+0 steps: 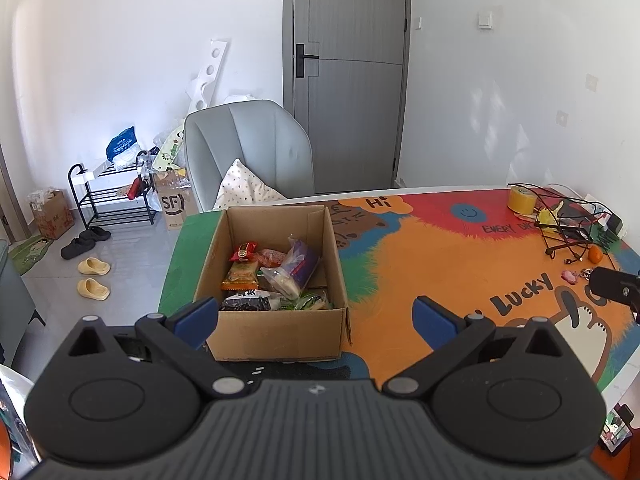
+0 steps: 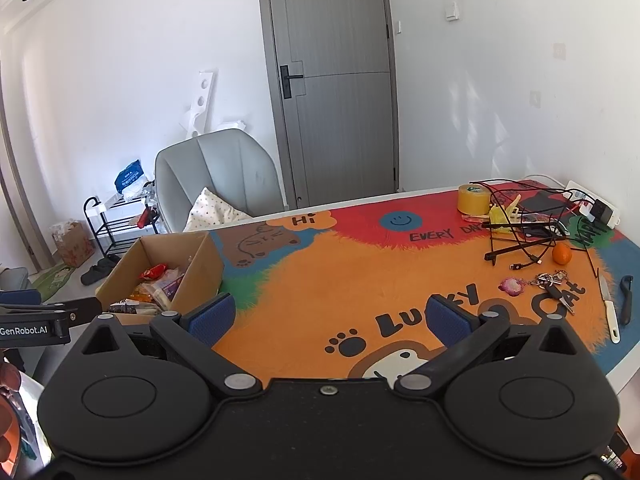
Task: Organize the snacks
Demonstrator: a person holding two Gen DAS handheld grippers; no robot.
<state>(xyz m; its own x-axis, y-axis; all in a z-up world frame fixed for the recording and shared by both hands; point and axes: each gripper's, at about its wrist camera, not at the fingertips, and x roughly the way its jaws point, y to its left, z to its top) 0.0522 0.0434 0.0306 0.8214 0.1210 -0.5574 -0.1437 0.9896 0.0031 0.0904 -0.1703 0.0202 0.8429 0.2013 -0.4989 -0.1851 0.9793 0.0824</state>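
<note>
An open cardboard box [image 1: 280, 332] stands at the table's left end and holds several snack packets: a red one [image 1: 244, 251], an orange one [image 1: 240, 274], a clear bag with purple print [image 1: 296, 268], a dark one [image 1: 246, 303]. My left gripper [image 1: 316, 318] is open just in front of the box's near wall, nothing between its blue pads. In the right wrist view the box [image 2: 200, 268] lies to the left. My right gripper [image 2: 331, 316] is open above the orange mat, holding nothing.
A colourful cartoon mat [image 2: 340, 276] covers the table. At the right end lie a tape roll [image 2: 474, 199], tangled cables [image 2: 532, 224], an orange [image 2: 561, 254], keys [image 2: 554, 282] and a knife [image 2: 609, 308]. A grey chair [image 1: 252, 152] stands behind the table.
</note>
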